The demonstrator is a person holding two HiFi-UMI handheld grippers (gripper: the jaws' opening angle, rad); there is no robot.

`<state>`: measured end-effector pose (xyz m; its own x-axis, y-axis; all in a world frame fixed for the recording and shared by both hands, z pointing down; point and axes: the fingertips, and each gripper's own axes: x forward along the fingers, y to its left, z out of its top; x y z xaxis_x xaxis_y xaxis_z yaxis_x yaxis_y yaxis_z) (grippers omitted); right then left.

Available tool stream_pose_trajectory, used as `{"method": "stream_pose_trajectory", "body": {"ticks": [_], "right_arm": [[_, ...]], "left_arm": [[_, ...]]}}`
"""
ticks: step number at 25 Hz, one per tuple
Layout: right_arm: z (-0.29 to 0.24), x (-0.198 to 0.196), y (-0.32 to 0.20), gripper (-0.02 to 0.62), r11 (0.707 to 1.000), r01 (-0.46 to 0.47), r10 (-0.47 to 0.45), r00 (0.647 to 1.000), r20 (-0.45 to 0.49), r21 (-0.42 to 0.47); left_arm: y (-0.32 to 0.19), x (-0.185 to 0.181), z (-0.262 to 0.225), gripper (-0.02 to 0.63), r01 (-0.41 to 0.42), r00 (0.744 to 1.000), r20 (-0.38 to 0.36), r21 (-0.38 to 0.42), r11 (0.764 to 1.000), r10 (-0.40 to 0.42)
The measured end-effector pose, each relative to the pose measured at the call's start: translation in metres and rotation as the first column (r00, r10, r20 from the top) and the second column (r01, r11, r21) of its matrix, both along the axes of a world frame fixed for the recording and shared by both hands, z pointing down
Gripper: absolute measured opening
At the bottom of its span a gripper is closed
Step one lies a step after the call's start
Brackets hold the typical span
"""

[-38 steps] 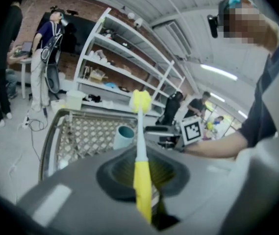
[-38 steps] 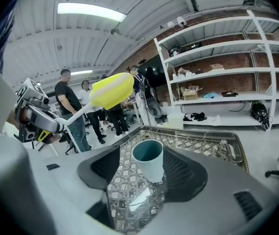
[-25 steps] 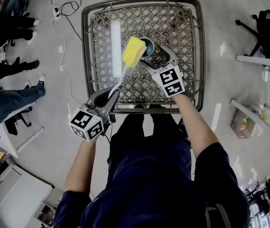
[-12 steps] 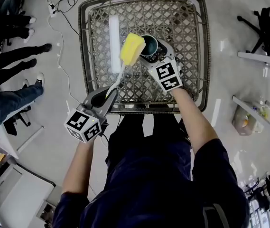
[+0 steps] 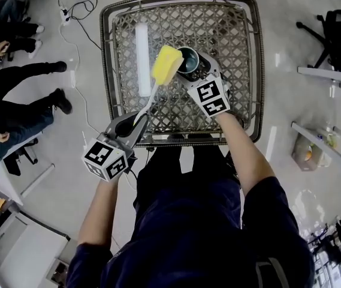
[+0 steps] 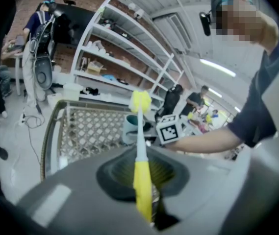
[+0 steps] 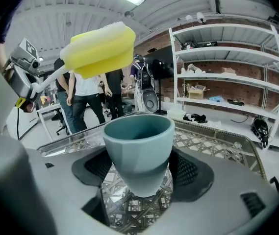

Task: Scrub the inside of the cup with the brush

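A teal cup (image 7: pixel 139 148) is held upright between the jaws of my right gripper (image 7: pixel 140 173), which is shut on it above the woven table (image 5: pixel 230 35). The head view shows the cup (image 5: pixel 188 59) just ahead of the right gripper (image 5: pixel 199 71). My left gripper (image 5: pixel 133 123) is shut on the yellow-and-white handle of a brush (image 6: pixel 140 146). Its yellow sponge head (image 5: pixel 166 64) hangs just left of the cup's rim, and in the right gripper view the sponge head (image 7: pixel 99 50) is above and left of the cup's mouth, outside it.
The table's dark metal rim (image 5: pixel 105 53) frames the wicker top, with a bright strip (image 5: pixel 141 53) on its left part. People's legs (image 5: pixel 20 107) are on the floor at left, with cables (image 5: pixel 77 23) nearby. White shelving (image 7: pixel 227 77) stands behind.
The brush head and cup have shifted slightly together over the table; the sponge stays beside the cup's rim. Both grips are unchanged.
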<state>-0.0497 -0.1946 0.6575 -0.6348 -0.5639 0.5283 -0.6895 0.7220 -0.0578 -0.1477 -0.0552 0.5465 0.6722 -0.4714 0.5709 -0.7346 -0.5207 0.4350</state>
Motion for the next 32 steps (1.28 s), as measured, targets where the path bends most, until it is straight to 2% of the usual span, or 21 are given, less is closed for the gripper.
{"method": "stream_pose_trajectory", "body": {"ticks": [5,8,12,15,19,22,25,28,30,32], "right_arm": [[-0.02,0.008,0.003,0.339,1.0,0.002,-0.002,1.0,-0.021,0.023],[-0.042,0.016,0.001,0.339,0.998,0.012,-0.009,0.998,-0.054,0.059],[-0.079,0.03,0.0,0.339,0.991,0.035,-0.018,0.992,-0.129,0.13],[-0.106,0.038,0.001,0.339,0.982,0.058,-0.024,0.983,-0.184,0.18],[-0.141,0.047,0.005,0.339,0.965,0.088,-0.023,0.967,-0.254,0.248],[-0.168,0.057,0.003,0.339,0.952,0.088,0.003,0.955,-0.295,0.294],[-0.191,0.066,0.001,0.339,0.94,0.087,0.028,0.943,-0.33,0.33],[-0.209,0.067,0.003,0.339,0.922,0.124,0.023,0.928,-0.372,0.367],[-0.216,0.065,0.004,0.339,0.904,0.168,0.014,0.907,-0.42,0.394],[-0.22,0.063,0.004,0.339,0.887,0.209,0.01,0.882,-0.471,0.412]], "left_arm": [[-0.007,-0.002,-0.012,0.031,-0.009,1.0,0.015,0.017,1.0,0.009],[-0.012,-0.001,-0.024,0.031,-0.034,0.998,0.051,0.038,0.999,0.032],[-0.018,0.001,-0.051,0.031,-0.113,0.983,0.154,0.096,0.989,0.097],[-0.024,0.003,-0.076,0.031,-0.193,0.955,0.256,0.149,0.97,0.151],[-0.031,0.005,-0.106,0.031,-0.299,0.898,0.391,0.209,0.931,0.201],[-0.037,0.009,-0.127,0.031,-0.375,0.848,0.482,0.25,0.893,0.221],[-0.039,0.015,-0.141,0.031,-0.462,0.774,0.588,0.27,0.845,0.236],[-0.039,0.02,-0.149,0.031,-0.533,0.703,0.668,0.27,0.802,0.243],[-0.043,0.022,-0.152,0.031,-0.575,0.654,0.717,0.265,0.774,0.241],[-0.047,0.023,-0.154,0.031,-0.618,0.592,0.773,0.251,0.745,0.23]]}}
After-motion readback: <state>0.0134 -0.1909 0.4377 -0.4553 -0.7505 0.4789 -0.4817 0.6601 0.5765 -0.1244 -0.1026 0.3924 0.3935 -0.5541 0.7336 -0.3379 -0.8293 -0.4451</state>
